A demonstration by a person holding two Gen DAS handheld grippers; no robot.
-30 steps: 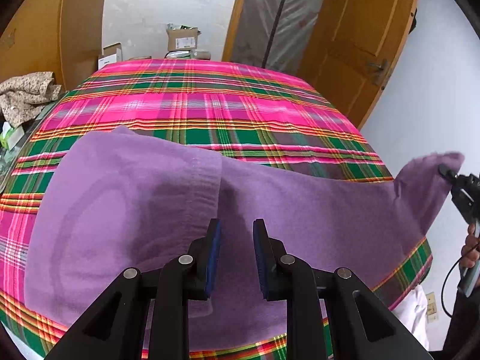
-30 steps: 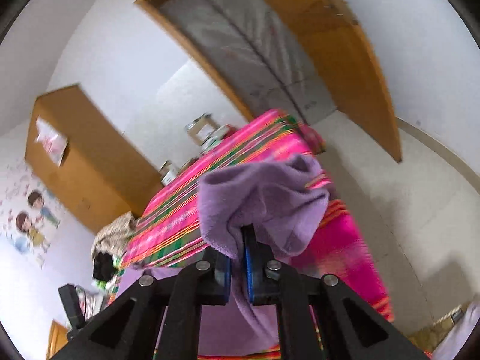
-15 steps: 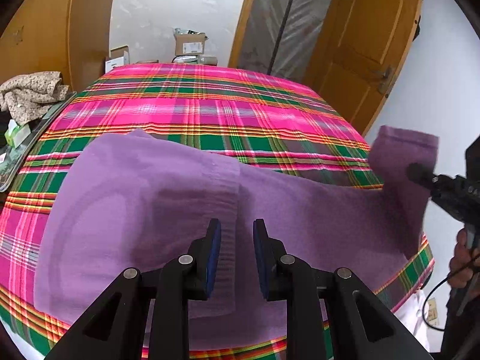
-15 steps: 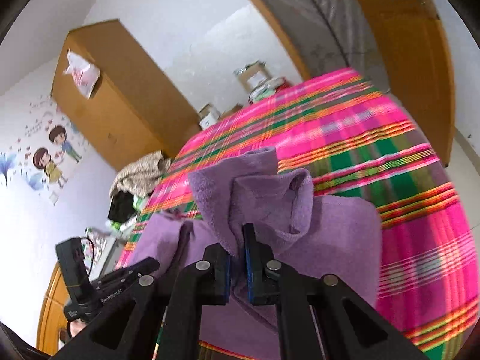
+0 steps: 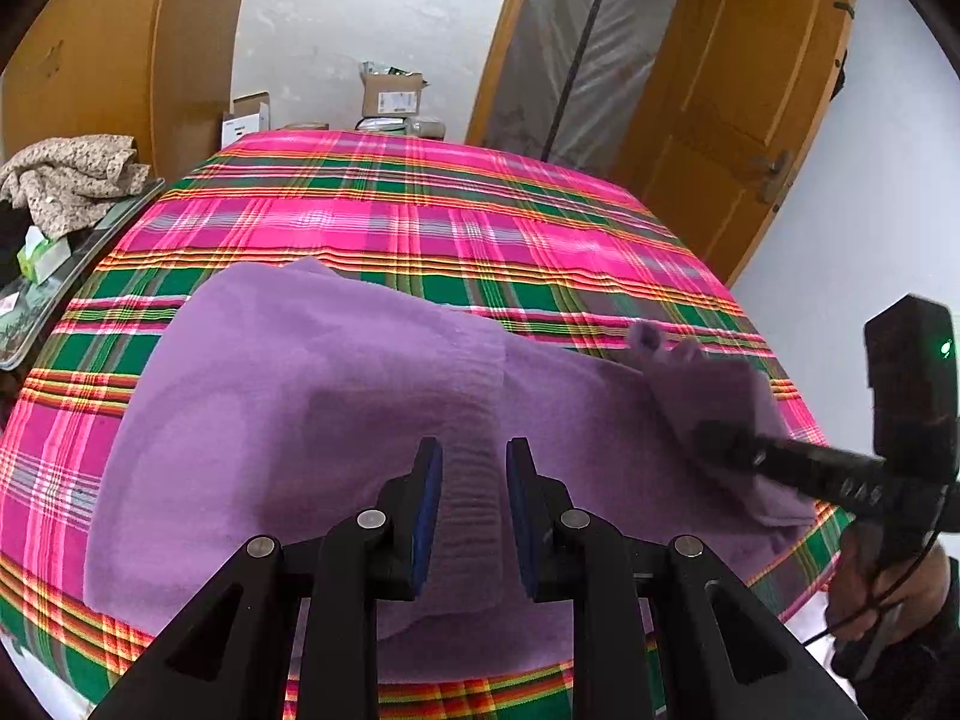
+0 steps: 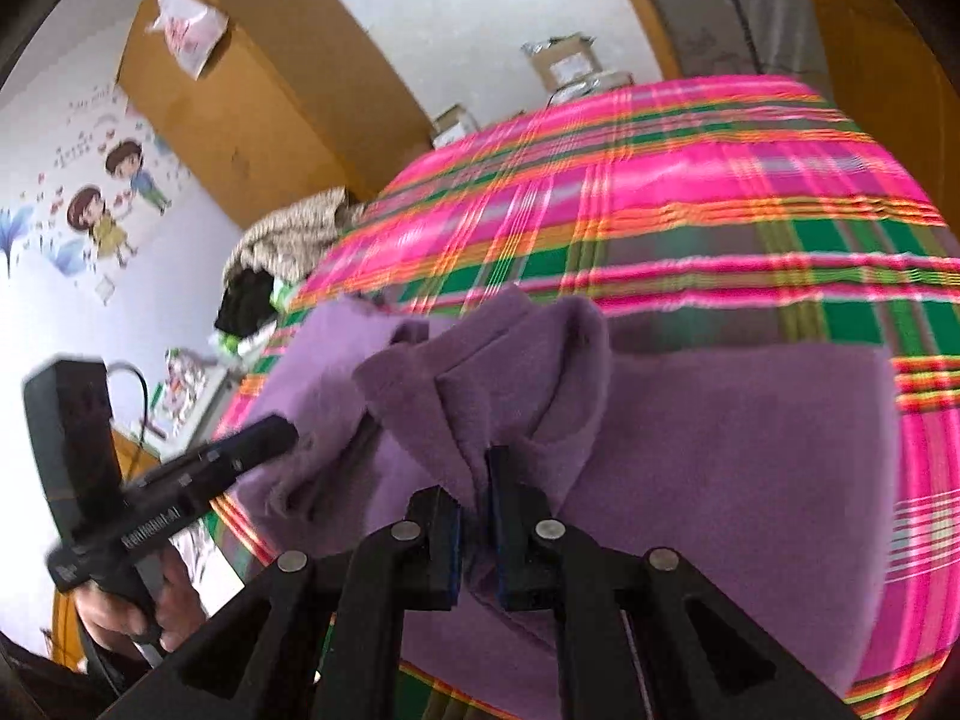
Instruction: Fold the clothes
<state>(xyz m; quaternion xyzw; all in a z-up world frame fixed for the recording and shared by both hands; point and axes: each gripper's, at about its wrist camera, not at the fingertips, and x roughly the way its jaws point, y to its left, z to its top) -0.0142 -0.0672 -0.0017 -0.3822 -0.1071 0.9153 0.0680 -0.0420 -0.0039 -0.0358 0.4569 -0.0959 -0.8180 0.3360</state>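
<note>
Left wrist view: left gripper (image 5: 470, 468) hovers over the ribbed band of a purple garment (image 5: 288, 420), jaws parted, holding nothing — cloth lies beneath the blue pads, not pinched.

Right wrist view: right gripper (image 6: 474, 492) is clamped on a bunched corner of the garment, its jaws having just eased slightly wider, fabric between them.

Location of garment: spread over the near part of a plaid cloth (image 5: 420, 228) in pink and green; the carried corner sits folded over the garment's right side.

Risks, as judged:
- the corner may slip out early as the jaws loosen — the fold would land crooked or bunched;
- the thick fleece may spring back once let go;
- dragging may pull the whole garment along, since the other gripper pins nothing.

Surface: flat, fully covered by the plaid cloth, which hangs over the near edge.

Room: wooden door (image 5: 738, 90) ajar, plastic sheeting in the doorway, cardboard boxes (image 5: 390, 93) by the far wall, wooden cupboard, heap of clothes (image 5: 72, 174) at the left, cartoon wall stickers (image 6: 114, 192).
</note>
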